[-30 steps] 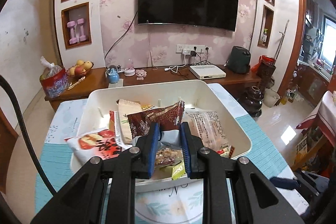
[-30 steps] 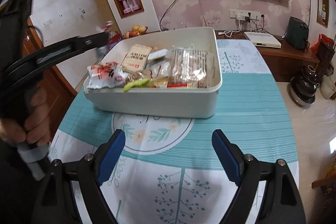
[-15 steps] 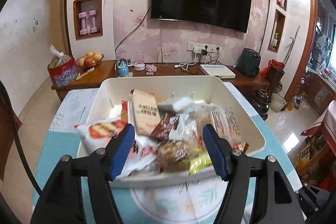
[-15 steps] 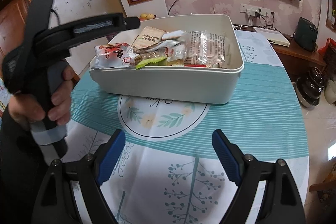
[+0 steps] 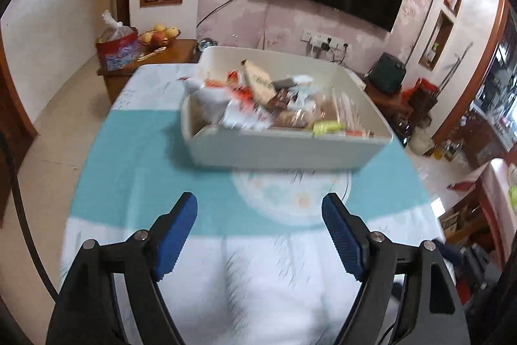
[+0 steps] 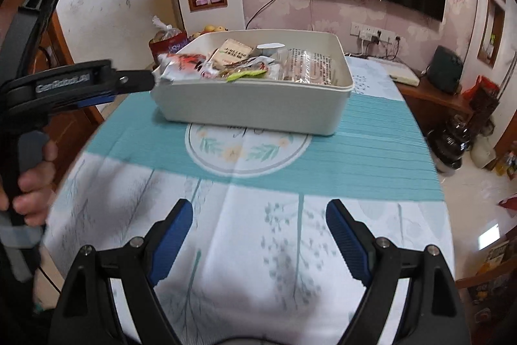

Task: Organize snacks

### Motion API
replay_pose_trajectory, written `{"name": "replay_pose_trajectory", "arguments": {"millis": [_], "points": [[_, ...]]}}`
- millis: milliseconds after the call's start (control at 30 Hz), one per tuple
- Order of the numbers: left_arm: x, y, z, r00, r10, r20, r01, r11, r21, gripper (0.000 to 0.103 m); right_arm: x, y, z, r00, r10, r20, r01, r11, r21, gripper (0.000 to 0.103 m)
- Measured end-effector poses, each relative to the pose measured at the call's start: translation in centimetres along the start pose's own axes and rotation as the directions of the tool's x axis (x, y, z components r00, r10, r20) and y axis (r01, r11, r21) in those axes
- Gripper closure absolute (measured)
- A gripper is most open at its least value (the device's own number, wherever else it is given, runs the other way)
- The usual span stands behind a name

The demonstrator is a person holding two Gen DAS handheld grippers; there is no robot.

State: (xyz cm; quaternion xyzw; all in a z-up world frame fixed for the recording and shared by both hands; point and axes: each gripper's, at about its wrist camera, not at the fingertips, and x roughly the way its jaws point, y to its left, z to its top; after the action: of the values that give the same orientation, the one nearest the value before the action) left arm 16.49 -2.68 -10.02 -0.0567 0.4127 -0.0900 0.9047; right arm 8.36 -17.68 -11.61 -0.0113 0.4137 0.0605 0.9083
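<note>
Right gripper: nearest, over the pale front part of the desk; its fingers stand released and wide, nothing between them, most likely kept clear of the work while idle.
Left gripper: over the same near cloth, short of the bin; its fingers are opening, with only bare cloth between them. In the right wrist view it juts in from the left, gripped by a hand, its tip close by the bin's near-left corner.
Grip judgement: neither gripper carries a snack; both look free for the next pick.
Desk surface: no loose packet shows on the cloth between grippers and bin.
Bin: cream, rectangular, open-topped, sitting on the teal band beyond the grippers, partly covering a round floral print.
Contents: snacks heaped loosely and overlapping; a red-and-white bag at the left hangs over the rim, a tan packet lies toward the far side, a green piece by the near wall, a clear printed pack at the right.
Task judgement: the snacks appear gathered in one bin, so the job looks close to finished, though the pile is untidy.
Beyond: a sideboard with a fruit bowl.
</note>
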Motion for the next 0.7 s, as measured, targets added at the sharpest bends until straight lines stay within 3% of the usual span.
{"name": "replay_pose_trajectory", "arguments": {"millis": [100, 233, 367, 467, 567, 600, 667, 700], "points": [[-2.3, 0.2, -2.2, 1.0, 0.021, 0.006, -0.021, 1.0, -0.014, 0.021, -1.7, 0.5, -1.5, 1.0, -0.024, -0.008, 0.024, 1.0, -0.011, 0.018], [-5.6, -0.5, -5.2, 1.0, 0.014, 0.024, -0.013, 1.0, -0.021, 0.015, -4.0, 0.7, -2.9, 1.0, -0.013, 0.005, 0.013, 0.998, 0.067, 0.018], [-8.6, -1.7, -6.7, 0.997, 0.007, 0.074, -0.007, 1.0, 0.003, 0.001, -6.4, 1.0, -3.5, 0.999, 0.001, 0.047, -0.008, 0.988, 0.155, 0.018], [-10.5, -2.7, -6.8, 0.995, 0.006, 0.103, -0.007, 1.0, 0.003, 0.001, -8.4, 1.9, -3.6, 0.995, -0.012, 0.096, -0.004, 0.986, 0.167, 0.018], [-12.8, -3.9, -7.1, 0.986, 0.052, 0.158, -0.057, 0.998, 0.025, 0.001, -10.2, 2.9, -3.8, 0.99, -0.049, 0.132, 0.028, 0.987, 0.157, 0.017], [-13.3, -4.2, -7.0, 0.982, 0.076, 0.171, -0.081, 0.996, 0.024, 0.001, -10.8, 3.2, -3.9, 0.988, -0.059, 0.144, 0.037, 0.988, 0.152, 0.017], [-14.1, -4.5, -6.8, 0.978, 0.099, 0.184, -0.104, 0.994, 0.019, 0.001, -11.8, 3.7, -3.9, 0.983, -0.079, 0.164, 0.055, 0.988, 0.142, 0.003], [-14.4, -4.6, -6.7, 0.977, 0.105, 0.184, -0.11, 0.994, 0.018, 0.001, -12.0, 3.9, -3.9, 0.982, -0.084, 0.168, 0.061, 0.988, 0.139, 0.001]]}}
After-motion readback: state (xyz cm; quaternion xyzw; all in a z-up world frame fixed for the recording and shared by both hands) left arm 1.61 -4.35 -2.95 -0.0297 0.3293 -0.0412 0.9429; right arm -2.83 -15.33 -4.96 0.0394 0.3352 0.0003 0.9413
